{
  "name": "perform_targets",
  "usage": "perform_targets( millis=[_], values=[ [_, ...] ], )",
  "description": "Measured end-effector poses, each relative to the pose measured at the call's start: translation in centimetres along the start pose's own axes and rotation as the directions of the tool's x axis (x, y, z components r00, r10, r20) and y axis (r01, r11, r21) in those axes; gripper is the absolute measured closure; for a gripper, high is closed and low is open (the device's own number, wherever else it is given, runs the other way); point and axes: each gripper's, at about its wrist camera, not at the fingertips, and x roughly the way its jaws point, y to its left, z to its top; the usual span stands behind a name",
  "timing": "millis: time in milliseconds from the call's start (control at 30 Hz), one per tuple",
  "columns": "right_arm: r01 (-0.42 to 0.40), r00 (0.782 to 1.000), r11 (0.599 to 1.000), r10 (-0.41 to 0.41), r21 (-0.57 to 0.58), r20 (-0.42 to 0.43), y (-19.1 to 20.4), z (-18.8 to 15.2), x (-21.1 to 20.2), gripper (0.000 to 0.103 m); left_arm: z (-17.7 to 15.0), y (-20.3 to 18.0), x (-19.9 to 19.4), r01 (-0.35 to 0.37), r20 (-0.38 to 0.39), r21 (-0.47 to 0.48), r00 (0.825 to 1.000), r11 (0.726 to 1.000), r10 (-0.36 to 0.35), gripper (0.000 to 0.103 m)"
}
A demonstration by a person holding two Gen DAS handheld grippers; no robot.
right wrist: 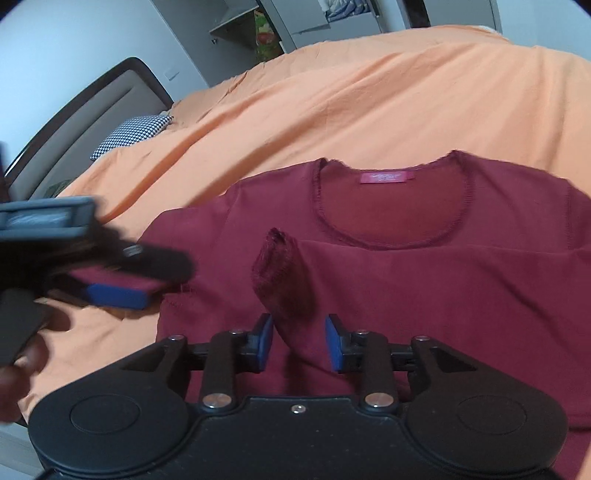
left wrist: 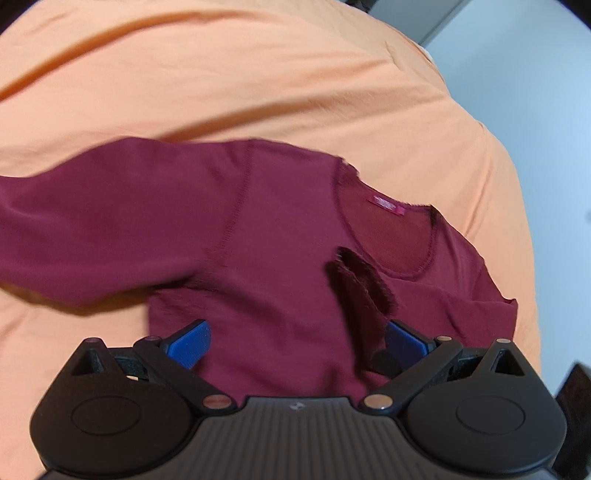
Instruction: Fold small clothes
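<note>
— Item: maroon top (right wrist: 424, 288), flat on orange bed cover (right wrist: 369, 110), neckline away from both tongs. Folded sleeve cuff (right wrist: 284, 273) points toward them.
— Nearest?
— Right tongs (right wrist: 299, 343), open, cuff just ahead of the gap. Left tongs (left wrist: 297, 343) open wide above the body; other sleeve (left wrist: 92, 221) runs out leftward, unfolded.
— Obstructions?
— None on the garment; pillow (right wrist: 133, 134) well apart.

An orange bedspread (right wrist: 369, 96) covers the bed before me, creased in long folds. A black-and-white patterned pillow (right wrist: 135, 133) lies beside the dark-framed headboard (right wrist: 74, 122). Grey shelving (right wrist: 295, 22) stands against the far wall.
</note>
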Motion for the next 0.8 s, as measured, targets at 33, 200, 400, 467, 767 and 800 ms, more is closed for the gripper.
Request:
perform_targets(
  millis=[33,200,400,467,767,800],
  values=[
    [0.001,1.0,1.0,-0.001,0.009,0.008,-0.7,-0.2,-1.1,0.058,0.0,-0.3,0.5,0.005,-0.005,0.008,1.0,1.0,-0.005,0.001],
    [0.049,0.997,0.996,-0.053,0.08,0.055,-6.5,-0.7,-7.2,0.046,0.2,-3.5,2.9,0.038,-0.006,0.078,0.999,0.996,-0.038,0.005],
    [0.124,0.988,0.978,-0.138,0.17,0.071,-11.7,-1.9,-12.0,0.045,0.1,-4.4,5.7,-0.01,-0.028,0.054,1.0,0.998,0.011,0.011],
    [0.146,0.984,0.969,-0.164,0.201,0.075,-13.0,-2.2,-12.8,0.045,0.0,-4.6,6.3,-0.026,-0.025,0.07,0.999,0.997,0.027,0.012],
    [0.184,0.971,0.945,-0.217,0.269,0.098,-15.3,-2.3,-13.9,0.045,0.9,-4.3,6.3,-0.029,0.01,0.083,1.0,0.996,0.028,0.043],
    [0.184,0.971,0.945,-0.217,0.271,0.097,-15.3,-2.3,-13.9,0.045,1.0,-4.3,6.3,-0.025,0.009,0.09,1.0,0.996,0.024,0.053]
  ],
)
